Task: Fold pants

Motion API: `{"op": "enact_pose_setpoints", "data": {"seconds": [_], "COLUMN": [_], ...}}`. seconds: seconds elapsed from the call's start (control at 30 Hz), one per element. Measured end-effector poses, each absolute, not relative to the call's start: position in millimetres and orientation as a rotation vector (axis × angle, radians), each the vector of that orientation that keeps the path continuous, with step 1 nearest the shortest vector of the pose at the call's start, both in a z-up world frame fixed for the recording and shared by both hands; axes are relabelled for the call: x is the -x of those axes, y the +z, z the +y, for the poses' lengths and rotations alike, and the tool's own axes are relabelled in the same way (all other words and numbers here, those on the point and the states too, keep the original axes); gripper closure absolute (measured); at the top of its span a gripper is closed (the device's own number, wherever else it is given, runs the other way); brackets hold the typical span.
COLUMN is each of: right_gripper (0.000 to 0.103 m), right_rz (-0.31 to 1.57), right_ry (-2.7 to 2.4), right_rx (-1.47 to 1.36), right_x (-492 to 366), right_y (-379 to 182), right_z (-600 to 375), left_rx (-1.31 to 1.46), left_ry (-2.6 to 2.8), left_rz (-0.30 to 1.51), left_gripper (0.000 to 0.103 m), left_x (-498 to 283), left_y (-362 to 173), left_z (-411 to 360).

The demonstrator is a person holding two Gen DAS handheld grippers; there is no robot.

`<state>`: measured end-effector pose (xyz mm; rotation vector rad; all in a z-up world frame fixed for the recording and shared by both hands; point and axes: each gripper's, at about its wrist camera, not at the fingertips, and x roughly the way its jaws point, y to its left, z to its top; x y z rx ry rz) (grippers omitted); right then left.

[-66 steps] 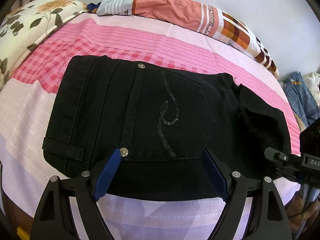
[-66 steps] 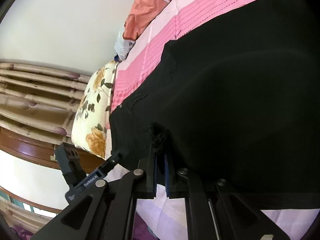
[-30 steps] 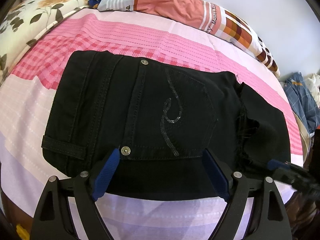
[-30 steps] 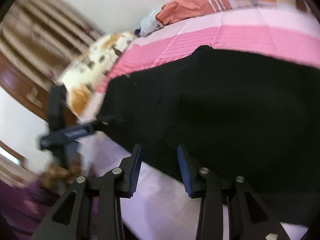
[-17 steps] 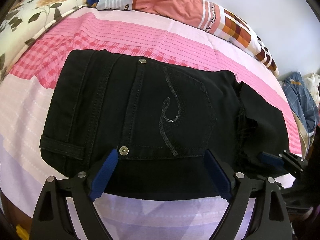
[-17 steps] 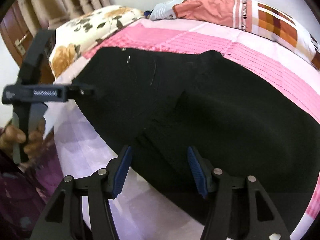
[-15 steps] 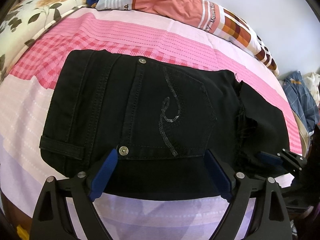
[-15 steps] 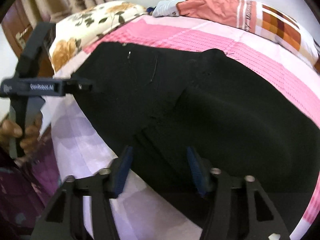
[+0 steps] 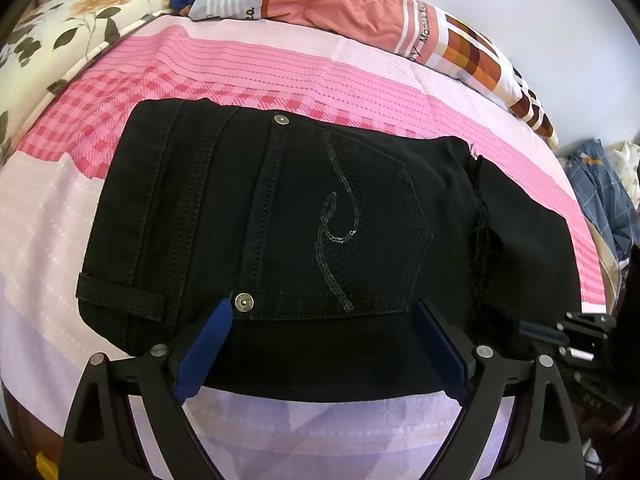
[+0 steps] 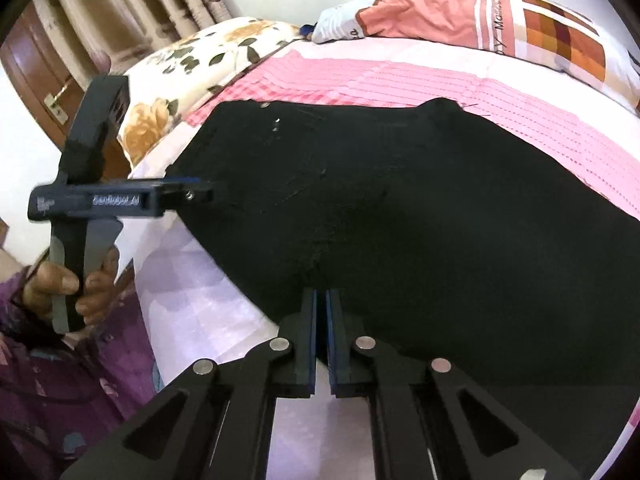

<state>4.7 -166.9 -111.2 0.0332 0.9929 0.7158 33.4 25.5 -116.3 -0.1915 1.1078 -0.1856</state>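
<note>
The black pants (image 9: 304, 216) lie folded on the pink striped bedsheet (image 9: 256, 64), back pocket with sequin swirl facing up. My left gripper (image 9: 320, 344) is open, its blue pads (image 9: 204, 344) straddling the near edge of the pants below the pocket. My right gripper (image 10: 321, 300) is shut on the near edge of the pants (image 10: 420, 216) at the frayed fold. The right gripper also shows at the right edge of the left wrist view (image 9: 560, 326). The left gripper shows in the right wrist view (image 10: 200, 192), held by a hand.
A floral pillow (image 9: 52, 36) lies at the far left. An orange patterned pillow (image 9: 400, 20) lies along the wall. Blue clothes (image 9: 600, 200) are piled at the right. A wooden door (image 10: 36, 64) and curtain stand beyond the bed.
My right gripper let go of the hem, swung round to face the bed, then closed on the near edge of the pants. The left gripper stayed open and nearly still.
</note>
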Motion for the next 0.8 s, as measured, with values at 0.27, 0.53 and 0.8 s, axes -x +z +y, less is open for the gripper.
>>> {"op": "enact_pose_setpoints", "data": {"seconds": [0.27,0.53,0.8], "right_gripper": [0.026,0.072,0.066], "right_rz": [0.865,0.914,0.932], "right_ry": [0.658,0.636,0.632], "right_rx": [0.173,0.261,0.296], "right_x": [15.5,3.0,2.5], "right_y": [-93.7,-106.7,-111.6], "right_z": [-146.6,-144.6,-147.5], "left_rx": [0.196,0.209,0.22], "left_ry": [-0.183,-0.182,-0.184], "left_rz": [1.117,1.121,1.128], "left_gripper": [0.012,0.012,0.012], "left_x": [-33.0,-32.6,-32.8], "left_y": [-116.1,-115.9,-115.9], "left_z": [27.0,28.4,30.0]}}
